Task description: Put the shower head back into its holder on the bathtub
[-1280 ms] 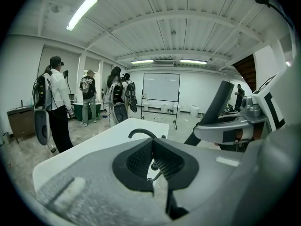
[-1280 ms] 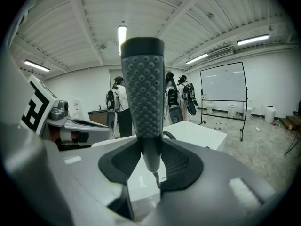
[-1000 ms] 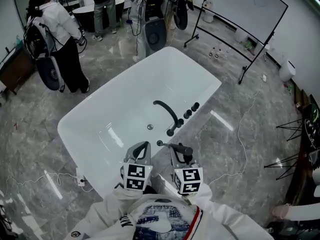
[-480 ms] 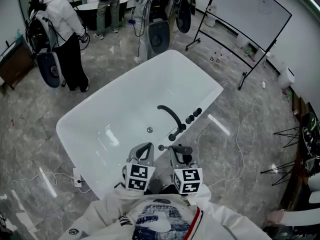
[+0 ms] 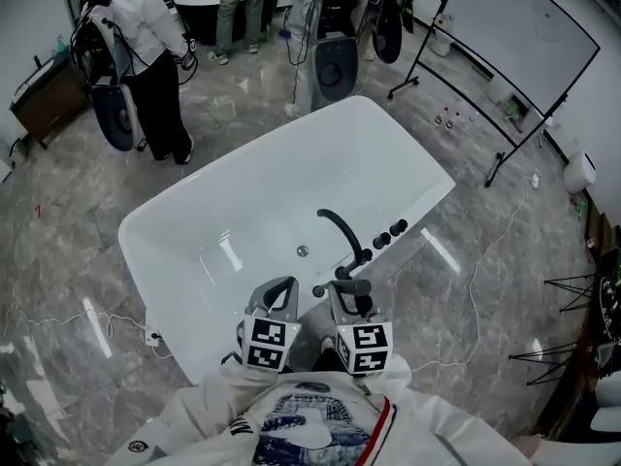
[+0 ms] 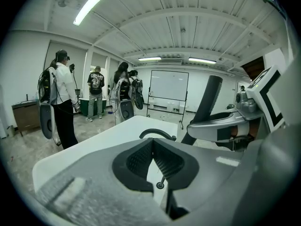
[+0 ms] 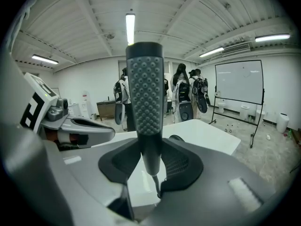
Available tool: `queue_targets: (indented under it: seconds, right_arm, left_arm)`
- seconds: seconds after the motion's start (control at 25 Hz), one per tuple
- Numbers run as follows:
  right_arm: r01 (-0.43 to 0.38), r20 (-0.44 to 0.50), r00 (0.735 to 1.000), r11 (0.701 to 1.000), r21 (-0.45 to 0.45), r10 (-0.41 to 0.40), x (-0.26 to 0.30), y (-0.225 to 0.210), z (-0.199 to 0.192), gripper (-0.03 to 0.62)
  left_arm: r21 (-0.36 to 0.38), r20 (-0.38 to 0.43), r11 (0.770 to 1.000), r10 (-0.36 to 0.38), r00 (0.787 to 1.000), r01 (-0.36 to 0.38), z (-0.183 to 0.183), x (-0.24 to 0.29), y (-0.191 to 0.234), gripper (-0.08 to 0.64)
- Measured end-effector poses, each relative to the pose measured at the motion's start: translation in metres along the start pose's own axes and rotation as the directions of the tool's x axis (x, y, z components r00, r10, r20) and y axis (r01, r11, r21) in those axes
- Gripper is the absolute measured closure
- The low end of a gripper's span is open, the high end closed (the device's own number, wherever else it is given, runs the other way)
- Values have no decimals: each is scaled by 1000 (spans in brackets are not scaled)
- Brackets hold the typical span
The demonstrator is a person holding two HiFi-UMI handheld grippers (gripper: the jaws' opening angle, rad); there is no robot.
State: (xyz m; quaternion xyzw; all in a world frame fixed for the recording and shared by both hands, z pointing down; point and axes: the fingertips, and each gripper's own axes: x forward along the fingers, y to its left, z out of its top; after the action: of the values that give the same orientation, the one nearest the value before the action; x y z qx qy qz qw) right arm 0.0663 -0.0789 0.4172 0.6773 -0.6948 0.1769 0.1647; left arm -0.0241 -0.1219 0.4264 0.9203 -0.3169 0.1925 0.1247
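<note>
Right gripper (image 7: 150,163) fingers clamp the shower head (image 7: 145,93) low on its handle, with its long axis upright. Left gripper (image 6: 153,157) fingers are pressed together and empty. A small round fitting (image 5: 317,290) on the bathtub's (image 5: 243,212) near rim, probably the holder, sits between both grippers. The faucet (image 5: 342,231) stands just beyond.

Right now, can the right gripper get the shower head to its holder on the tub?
Probably yes: the right gripper holds the shower head just beside the small holder on the bathtub rim, with nothing between them.
</note>
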Motion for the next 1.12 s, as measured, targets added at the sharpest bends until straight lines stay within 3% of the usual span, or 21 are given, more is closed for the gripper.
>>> queue_targets:
  seconds: [0.4, 0.76, 1.12]
  right_arm:
    - [-221, -53, 974, 974, -47, 219, 29, -22, -4, 454]
    - [-424, -97, 904, 901, -89, 416, 40, -33, -20, 454]
    - [-492, -115, 869, 865, -95, 482, 52, -33, -40, 454]
  left_arm:
    - [-78, -30, 981, 174, 984, -175, 4, 26, 2, 560]
    - [-164, -57, 921, 349, 936, -353, -7, 32, -13, 560]
    - [-237, -78, 875, 416, 906, -422, -30, 29, -14, 560]
